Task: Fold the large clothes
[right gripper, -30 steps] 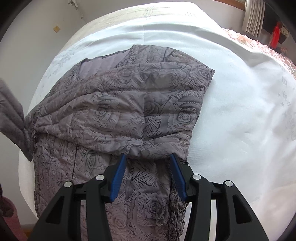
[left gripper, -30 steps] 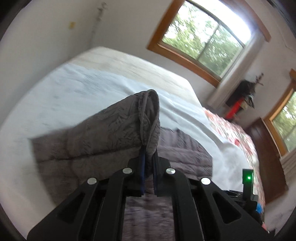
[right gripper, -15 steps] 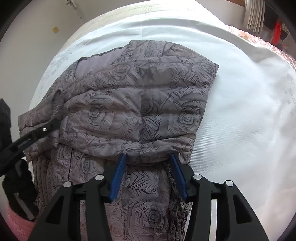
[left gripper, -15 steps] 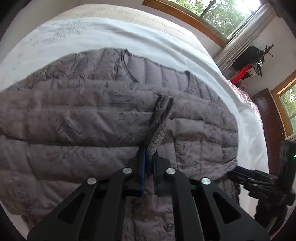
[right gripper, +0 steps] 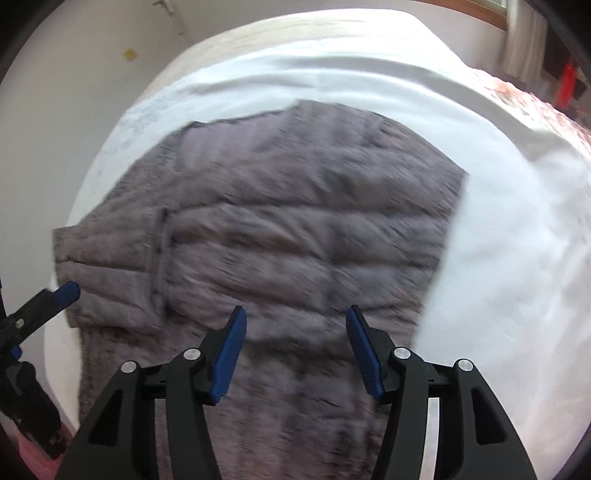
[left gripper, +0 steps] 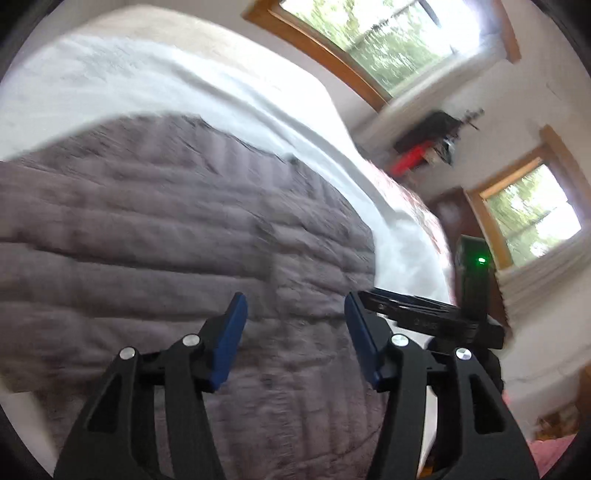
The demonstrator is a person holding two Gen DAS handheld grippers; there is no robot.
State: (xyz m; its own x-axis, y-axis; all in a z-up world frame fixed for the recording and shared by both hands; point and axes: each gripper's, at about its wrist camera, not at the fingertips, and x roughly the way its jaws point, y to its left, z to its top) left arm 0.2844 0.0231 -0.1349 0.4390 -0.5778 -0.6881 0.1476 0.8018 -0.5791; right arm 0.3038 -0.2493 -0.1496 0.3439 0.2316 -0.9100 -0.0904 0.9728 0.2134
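Note:
A grey-brown quilted jacket (right gripper: pixel 295 229) lies on the white bed sheet (right gripper: pixel 517 258), with a sleeve (right gripper: pixel 110 266) folded across its left side. It also shows in the left wrist view (left gripper: pixel 184 240). My left gripper (left gripper: pixel 295 328) is open and empty just above the jacket. My right gripper (right gripper: pixel 295 343) is open and empty above the jacket's lower part. The left gripper shows at the left edge of the right wrist view (right gripper: pixel 40 299). The right gripper shows at the right of the left wrist view (left gripper: pixel 436 314).
The bed's white sheet (left gripper: pixel 166 74) extends beyond the jacket on the far and right sides. A floral cover (right gripper: pixel 535 107) lies at the far right. Two wood-framed windows (left gripper: pixel 388 33) and a wall are behind the bed.
My left gripper has opened and let go of the sleeve, which now lies flat across the jacket. Both grippers have shifted; the views are blurred by motion.

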